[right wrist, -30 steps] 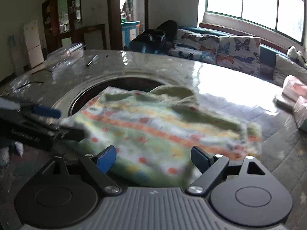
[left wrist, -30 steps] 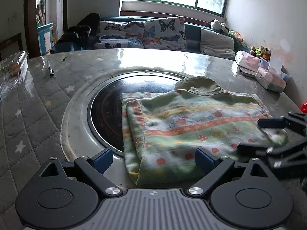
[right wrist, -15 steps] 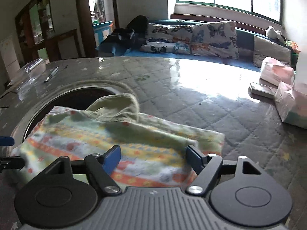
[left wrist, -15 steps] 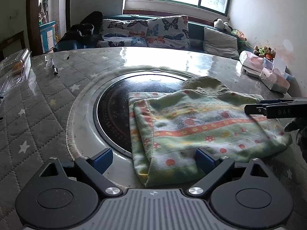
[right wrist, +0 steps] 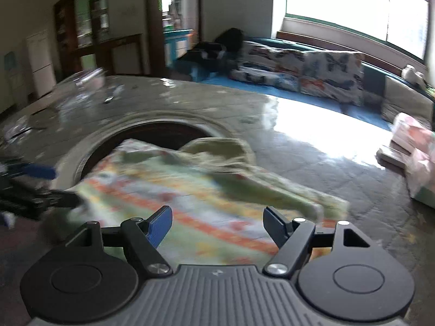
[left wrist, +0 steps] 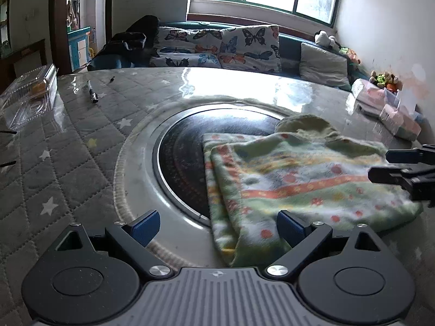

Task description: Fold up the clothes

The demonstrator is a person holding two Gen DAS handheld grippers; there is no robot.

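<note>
The garment (left wrist: 304, 187), a green fleecy piece with an orange stripe and small red flowers, lies folded on the desk (left wrist: 68, 163), partly over the dark round inset (left wrist: 185, 171) at the desk's middle and partly on the quilted cover to its right. It looks soft, light and limp, with a thick nap: it should bend wherever it is lifted, sag between two holds, and is unlikely to slip from the fingers, though the layers may slide over one another on the glossy inset. A plain olive hood or collar (left wrist: 304, 126) bunches at the far edge and stands a little proud, so it will likely spring out of any fold unless tucked flat. The left gripper (left wrist: 217, 228) hovers at the near corner with its fingers wide and empty, the doubled left edge of the cloth just ahead. The right gripper (right wrist: 217, 224) is over the cloth's other end, its fingers also wide and holding nothing; its view is blurred, so whether they touch the fabric cannot be told. The best holds seem to be the two near corners, pinching all layers together at the edge so the stack lifts as one. A pen (left wrist: 92, 95) and a clear box (left wrist: 30, 92) lie well apart.
</note>
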